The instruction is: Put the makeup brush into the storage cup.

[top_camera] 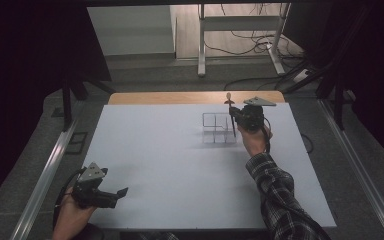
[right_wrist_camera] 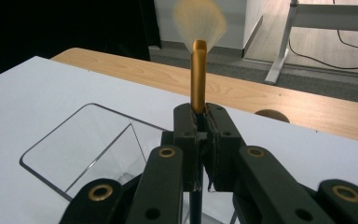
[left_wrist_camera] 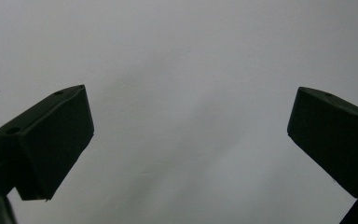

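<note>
Step in hand: carrying a makeup brush [right_wrist_camera: 198, 70] to the clear organiser [top_camera: 219, 128]; judged as the placing stage, brush not yet released.
Right hand-held gripper [right_wrist_camera: 198, 140]: jaws were closed tight on the brush's dark handle, just below the gold ferrule; brush stood upright, pale bristles on top.
Brush position: in the high view the brush [top_camera: 230, 112] was held at the organiser's far right corner, handle tip pointing down beside or just over the right-hand compartments; which of the two could not be told.
Organiser: clear, divided into compartments, standing on the white counter [top_camera: 180, 170] towards the far side; it looked empty.
Left hand-held gripper [top_camera: 111, 196]: rested at the near left corner of the counter, well apart from the organiser; jaws stood wide with nothing between them, white surface beyond in the left gripper view.
Next move calls for (judgement): centre the handle tip over one compartment, lower it straight down between the dividers, then part the jaws.
Risk (judgement): the light organiser could be nudged if the handle caught a wall.
</note>
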`<action>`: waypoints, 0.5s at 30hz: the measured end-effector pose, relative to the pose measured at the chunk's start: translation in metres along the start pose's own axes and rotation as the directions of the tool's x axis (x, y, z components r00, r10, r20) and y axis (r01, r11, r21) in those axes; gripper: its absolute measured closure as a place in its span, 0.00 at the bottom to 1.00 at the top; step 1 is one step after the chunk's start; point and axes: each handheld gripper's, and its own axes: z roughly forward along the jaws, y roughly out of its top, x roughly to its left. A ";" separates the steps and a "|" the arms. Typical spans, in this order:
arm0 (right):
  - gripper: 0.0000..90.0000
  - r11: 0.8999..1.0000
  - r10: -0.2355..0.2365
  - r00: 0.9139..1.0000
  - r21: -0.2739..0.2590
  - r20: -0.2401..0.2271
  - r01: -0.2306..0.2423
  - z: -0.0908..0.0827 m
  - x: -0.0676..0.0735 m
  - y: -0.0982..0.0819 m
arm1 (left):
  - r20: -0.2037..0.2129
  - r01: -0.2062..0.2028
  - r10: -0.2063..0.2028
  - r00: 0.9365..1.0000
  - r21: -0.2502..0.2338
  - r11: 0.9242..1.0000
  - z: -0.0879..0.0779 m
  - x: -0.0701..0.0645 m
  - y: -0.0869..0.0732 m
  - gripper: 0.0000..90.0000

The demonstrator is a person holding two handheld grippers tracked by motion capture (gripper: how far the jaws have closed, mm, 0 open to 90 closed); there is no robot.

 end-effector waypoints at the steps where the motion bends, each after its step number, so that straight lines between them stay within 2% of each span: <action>1: 0.93 1.000 -0.002 1.000 0.003 0.001 0.002 0.000 0.000 -0.001 | 0.000 0.000 0.000 1.000 0.000 1.000 0.000 0.000 0.000 0.01; 9: 0.91 1.000 -0.012 1.000 0.017 0.008 0.012 0.001 0.001 -0.005 | 0.000 -0.001 0.001 1.000 0.002 1.000 0.000 0.000 0.000 0.01; 11: 0.74 1.000 -0.018 0.999 0.007 0.026 0.018 -0.001 0.002 -0.003 | 0.000 -0.001 0.001 1.000 0.002 1.000 0.000 0.000 0.000 0.01; 13: 0.57 1.000 -0.024 0.999 0.015 0.025 0.024 0.000 0.004 0.000 | 0.000 -0.001 0.001 1.000 0.003 1.000 0.001 0.000 0.000 0.01; 15: 0.44 0.998 -0.052 0.998 0.027 0.044 0.051 0.001 0.006 0.002 | -0.001 -0.003 0.003 1.000 0.004 1.000 0.001 0.000 0.000 0.01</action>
